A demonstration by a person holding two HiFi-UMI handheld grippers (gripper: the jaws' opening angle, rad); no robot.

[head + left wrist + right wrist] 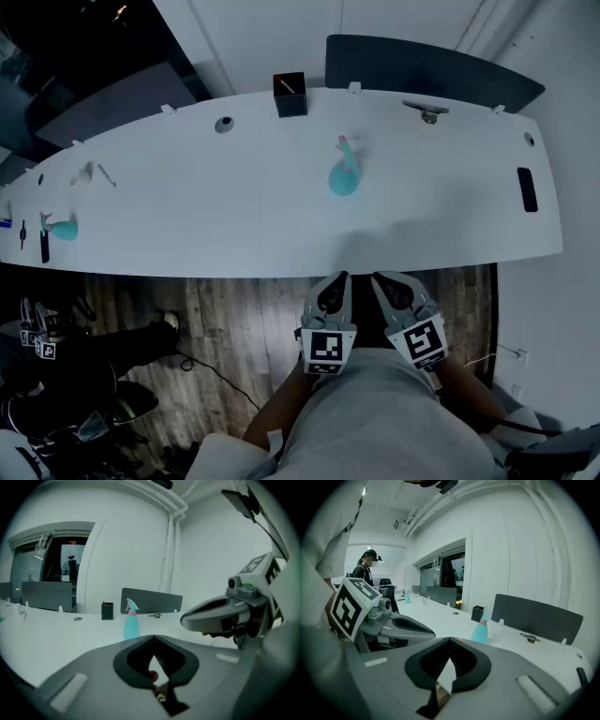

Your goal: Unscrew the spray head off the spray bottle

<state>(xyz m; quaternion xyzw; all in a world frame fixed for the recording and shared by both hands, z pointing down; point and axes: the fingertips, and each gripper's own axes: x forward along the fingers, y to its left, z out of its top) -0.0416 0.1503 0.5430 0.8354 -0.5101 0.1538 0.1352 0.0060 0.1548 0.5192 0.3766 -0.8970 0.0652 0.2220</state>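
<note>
The teal plastic spray bottle (pixel 344 178) stands upright on the long white worktop (pixel 187 220), its long axis vertical, with its pink-collared spray head (pixel 346 143) on top; nothing touches it. It lies well ahead of both grippers, across the near worktop edge. The left gripper (pixel 336 281) is almost directly in line with it and appears the nearer; the right gripper (pixel 386 281) sits just beside, offset right. Both sets of fingers (pixel 84 681) are pressed together, empty.
</note>
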